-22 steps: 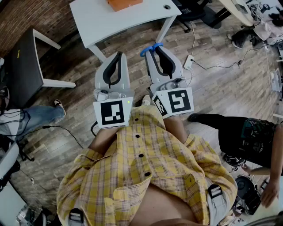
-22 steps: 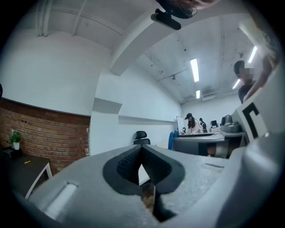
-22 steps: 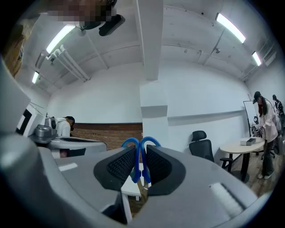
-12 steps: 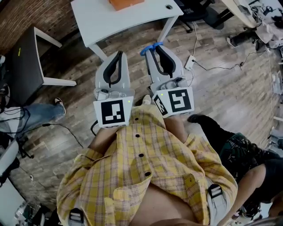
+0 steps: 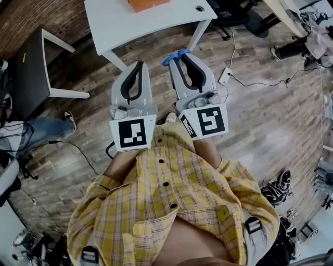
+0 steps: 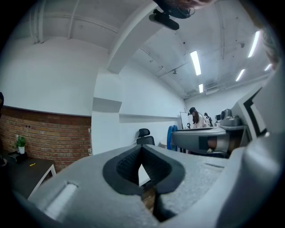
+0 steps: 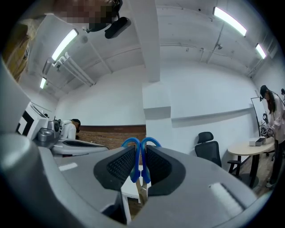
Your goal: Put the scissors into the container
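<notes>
Room: brown wood-plank floor (image 5: 260, 119), red brick wall (image 5: 36, 15) at upper left. A white rectangular table (image 5: 145, 23) stands ahead w/ an orange box-shaped container (image 5: 147, 4) at its far edge, cut off by the frame. The right gripper (image 5: 179, 53) pinches blue-handled metal scissors (image 7: 141, 167) btwn its pads. The handle loops poke out past the jaw tips, over the floor just short of the table, well apart from the container. The left gripper (image 5: 136, 65) has its jaws pressed together, nothing btwn them.

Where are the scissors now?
The scissors sit clamped in the right gripper, blue handles past its jaws, upper middle of head view, before the white table.
</notes>
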`<state>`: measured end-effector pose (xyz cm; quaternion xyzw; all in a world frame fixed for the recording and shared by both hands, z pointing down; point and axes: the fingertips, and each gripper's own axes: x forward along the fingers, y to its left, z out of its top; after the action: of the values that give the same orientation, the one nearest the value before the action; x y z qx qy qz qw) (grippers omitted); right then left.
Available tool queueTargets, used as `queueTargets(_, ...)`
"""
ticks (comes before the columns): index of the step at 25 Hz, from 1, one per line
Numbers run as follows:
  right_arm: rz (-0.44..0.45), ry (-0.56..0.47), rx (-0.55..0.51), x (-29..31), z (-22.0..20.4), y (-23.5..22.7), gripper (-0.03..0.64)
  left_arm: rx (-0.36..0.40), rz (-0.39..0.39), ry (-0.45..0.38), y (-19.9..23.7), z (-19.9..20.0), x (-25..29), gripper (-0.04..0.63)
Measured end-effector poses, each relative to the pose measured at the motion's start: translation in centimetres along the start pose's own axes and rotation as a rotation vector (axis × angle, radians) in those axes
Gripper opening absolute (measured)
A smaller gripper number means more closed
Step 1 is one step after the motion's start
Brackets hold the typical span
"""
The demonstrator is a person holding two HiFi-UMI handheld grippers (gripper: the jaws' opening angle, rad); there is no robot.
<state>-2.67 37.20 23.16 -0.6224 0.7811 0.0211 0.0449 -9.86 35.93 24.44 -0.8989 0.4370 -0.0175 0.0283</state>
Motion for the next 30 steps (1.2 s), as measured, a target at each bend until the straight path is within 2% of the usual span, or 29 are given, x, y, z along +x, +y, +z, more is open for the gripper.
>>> queueTargets(11,0.019,-0.027,0.008,-1.7,0.3,-3.0,0.086,0.027,0.09,0.022,-1.7,-0.4,-0.3,-0.003)
queueTargets(17,0.014,-0.023,0.019,-1.4,-0.1,-3.1,0.086,0.023,0.084,0.039,-1.9,-1.2,0.1,-0.002)
queueTargets(23,-0.008,-0.001,0.007,0.4,-0.9,-3.5,0.086,0.002,0.087,0.038,-0.2,-2.0,1.5,-0.003)
queueTargets(25,-0.009,0.004,0.005,1.0,-1.1,-3.8,0.086,0.014,0.093,0.021,-0.3,-1.9,1.9,-0.003)
queueTargets(30,-0.012,0.014,0.002,3.5,-1.6,-4.2,0.086,0.066,0.072,0.041,0.4,-2.4,3.3,-0.003)
